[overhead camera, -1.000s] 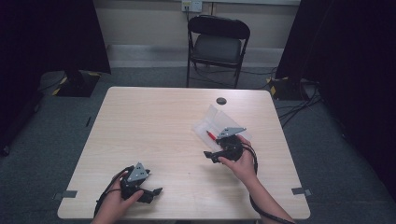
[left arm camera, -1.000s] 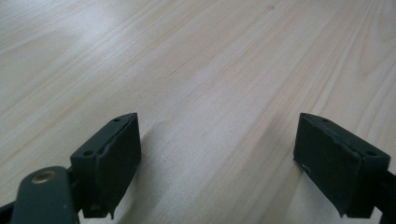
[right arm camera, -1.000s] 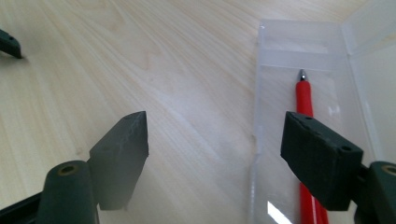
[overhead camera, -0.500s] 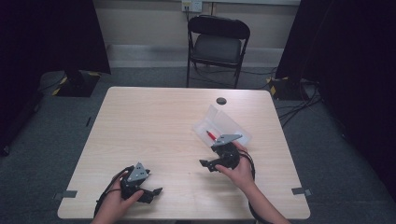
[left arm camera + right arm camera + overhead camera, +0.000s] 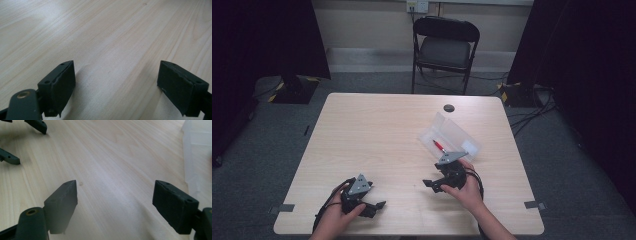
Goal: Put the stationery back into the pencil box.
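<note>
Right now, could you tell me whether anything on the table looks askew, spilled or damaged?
Nothing stands out. The clear plastic case lies at a slant on the table with a red pen inside; nothing is spilled, and both grippers are open and empty.

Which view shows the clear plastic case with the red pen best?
The high view: the whole clear case lies on the table, with the red pen inside. The right gripper view catches just its blurred, pale edge at the right border.
</note>
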